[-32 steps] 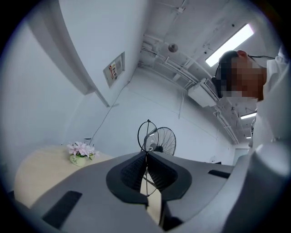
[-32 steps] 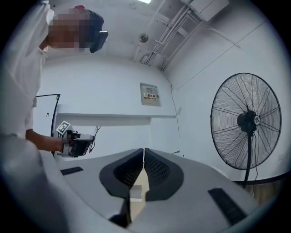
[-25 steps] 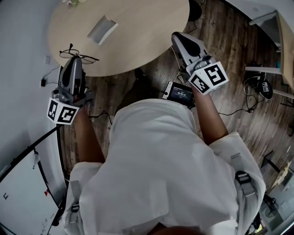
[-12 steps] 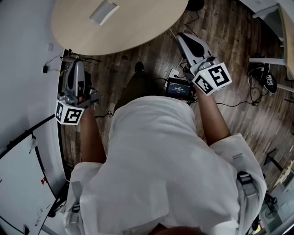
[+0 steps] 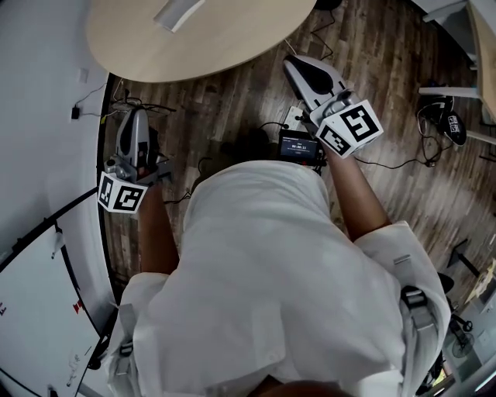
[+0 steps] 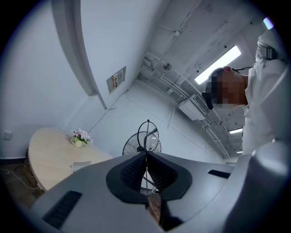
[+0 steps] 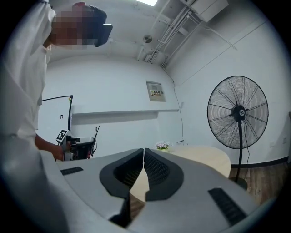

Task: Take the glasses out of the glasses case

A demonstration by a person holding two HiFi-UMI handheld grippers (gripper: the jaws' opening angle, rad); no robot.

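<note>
1. The left gripper (image 6: 146, 155) has its jaws almost together, pinched on the thin wire of the glasses (image 6: 148, 133). The right gripper (image 7: 143, 152) is closed tip to tip with nothing between its jaws.
2. Only the left gripper view shows the pinch: a dark wire runs down between the pads, and one round rim stands above the tips.
3. The head view shows where the glasses (image 5: 143, 106) are: just ahead of the left gripper (image 5: 134, 116), over the wooden floor (image 5: 232, 108). They are off the round table (image 5: 232, 46), close beside its edge.
4. The head view also shows the grey glasses case (image 5: 180, 11) lying on the table, cut by the picture's top edge and well apart from the glasses. The right gripper (image 5: 293, 65) hangs over the floor near the table's other side.
5. From above, the frame's long axis runs left to right, crosswise to the left gripper. It is too thin to tell which way the temples point.
6. The glasses are dark, thin wire with round rims and clear lenses.
</note>
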